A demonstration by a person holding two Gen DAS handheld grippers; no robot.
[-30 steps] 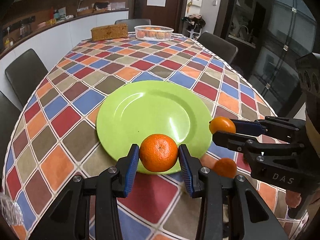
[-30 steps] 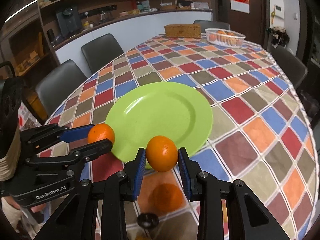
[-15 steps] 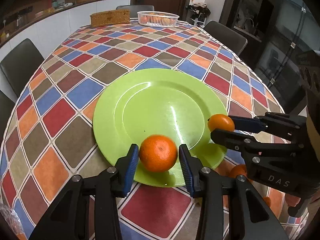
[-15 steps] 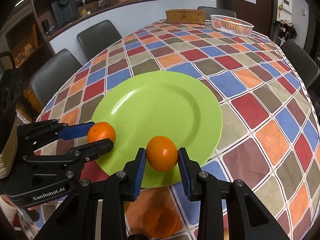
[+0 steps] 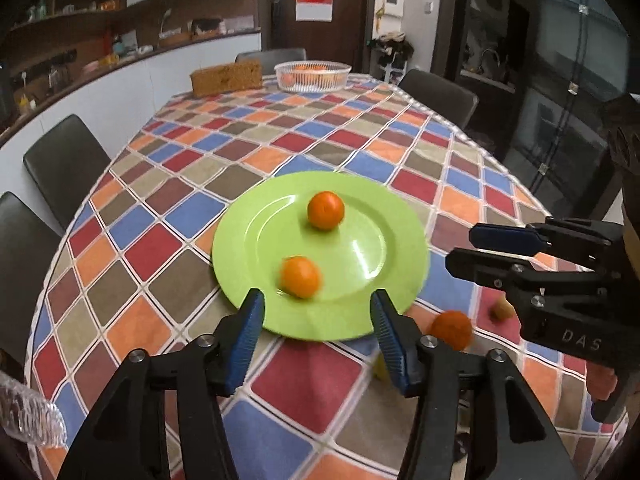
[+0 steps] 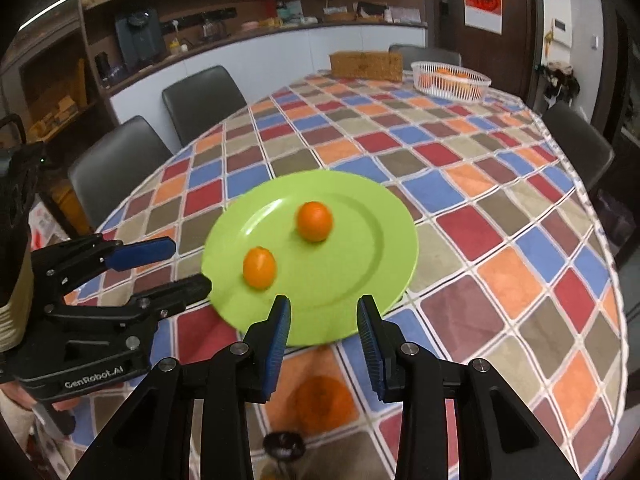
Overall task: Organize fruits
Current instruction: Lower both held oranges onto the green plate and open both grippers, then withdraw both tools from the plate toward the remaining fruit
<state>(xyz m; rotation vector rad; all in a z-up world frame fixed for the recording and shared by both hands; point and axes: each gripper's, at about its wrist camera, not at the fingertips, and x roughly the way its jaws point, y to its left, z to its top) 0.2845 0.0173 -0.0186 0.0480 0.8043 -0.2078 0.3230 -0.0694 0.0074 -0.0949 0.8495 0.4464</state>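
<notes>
A green plate (image 5: 360,300) lies on the checkered tablecloth; it also shows in the right wrist view (image 6: 360,264). Two oranges rest on it: a near one (image 5: 301,277) (image 6: 260,267) and a far one (image 5: 326,210) (image 6: 315,221). My left gripper (image 5: 318,340) is open and empty at the plate's near edge. My right gripper (image 6: 324,340) is open and empty, also at the near edge; it shows at the right of the left wrist view (image 5: 476,248). The left gripper shows at the left of the right wrist view (image 6: 184,264).
Another orange (image 5: 451,329) and a small brownish fruit (image 5: 502,310) lie on the cloth right of the plate. An orange (image 6: 320,400) lies under my right gripper. A white basket (image 5: 312,76) of oranges and a woven box (image 5: 226,76) stand at the far end. Chairs surround the table.
Both grippers opened and let go of their oranges, which now rest on the plate. Both grippers pulled back toward the plate's near edge.
</notes>
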